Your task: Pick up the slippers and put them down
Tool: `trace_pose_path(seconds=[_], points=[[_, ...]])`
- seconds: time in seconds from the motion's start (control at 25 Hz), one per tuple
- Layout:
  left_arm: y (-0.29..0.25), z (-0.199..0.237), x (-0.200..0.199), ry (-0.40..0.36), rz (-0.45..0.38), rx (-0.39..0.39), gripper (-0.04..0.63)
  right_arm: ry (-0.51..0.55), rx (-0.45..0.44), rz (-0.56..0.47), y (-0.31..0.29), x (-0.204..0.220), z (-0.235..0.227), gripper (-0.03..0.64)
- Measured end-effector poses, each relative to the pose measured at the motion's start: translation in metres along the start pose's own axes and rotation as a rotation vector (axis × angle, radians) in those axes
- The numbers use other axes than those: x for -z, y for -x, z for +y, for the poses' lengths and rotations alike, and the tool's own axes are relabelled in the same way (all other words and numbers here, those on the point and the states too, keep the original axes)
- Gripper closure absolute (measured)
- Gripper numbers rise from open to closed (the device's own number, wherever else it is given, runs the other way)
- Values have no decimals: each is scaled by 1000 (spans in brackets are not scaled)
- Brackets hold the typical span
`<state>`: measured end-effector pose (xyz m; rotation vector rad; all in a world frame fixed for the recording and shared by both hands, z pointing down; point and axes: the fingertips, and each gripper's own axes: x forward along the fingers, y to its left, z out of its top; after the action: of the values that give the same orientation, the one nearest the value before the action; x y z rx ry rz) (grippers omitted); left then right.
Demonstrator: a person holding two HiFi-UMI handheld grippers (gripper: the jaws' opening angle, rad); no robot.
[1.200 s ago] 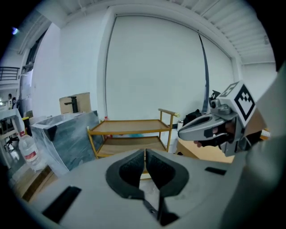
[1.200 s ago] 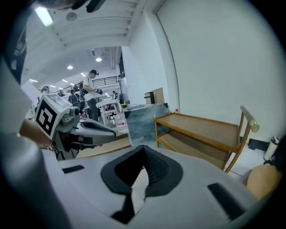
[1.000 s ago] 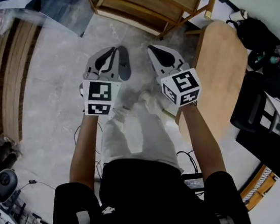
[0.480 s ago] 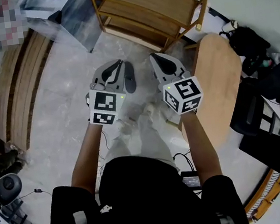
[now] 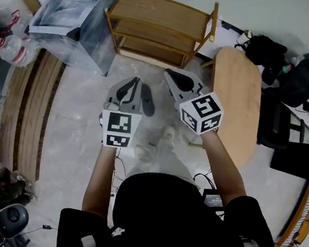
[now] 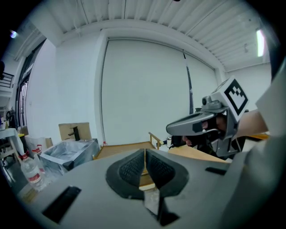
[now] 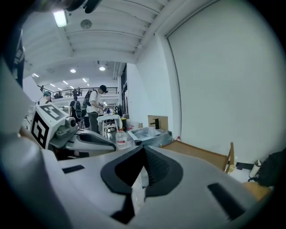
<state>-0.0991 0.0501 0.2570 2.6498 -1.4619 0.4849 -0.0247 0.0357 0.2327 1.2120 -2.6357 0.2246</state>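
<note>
Holding left gripper (image 5: 131, 82) and right gripper (image 5: 174, 73) side by side, both pressed together, pinching nothing; seeing one dark slipper (image 5: 147, 99) lying on the floor (image 5: 75, 119), at three o'clock from the left gripper.

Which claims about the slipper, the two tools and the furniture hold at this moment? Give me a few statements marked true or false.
1. The left tool and the right tool both have their jaws together with nothing between them. True.
2. The left tool is carrying the dark slipper. False: the slipper lies on the floor; in the head view it only shows beside that tool.
3. A wooden shelf rack stands ahead of the person. True.
4. The oval wooden table is on the person's left. False: it stands on the right, past the right tool.
</note>
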Motion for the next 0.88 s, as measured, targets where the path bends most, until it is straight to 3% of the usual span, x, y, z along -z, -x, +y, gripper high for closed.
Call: trace_pose_path(seconds=[0.88], points=[[136, -36, -51, -84, -178, 50, 583, 44, 80, -108, 86, -43, 108, 618]])
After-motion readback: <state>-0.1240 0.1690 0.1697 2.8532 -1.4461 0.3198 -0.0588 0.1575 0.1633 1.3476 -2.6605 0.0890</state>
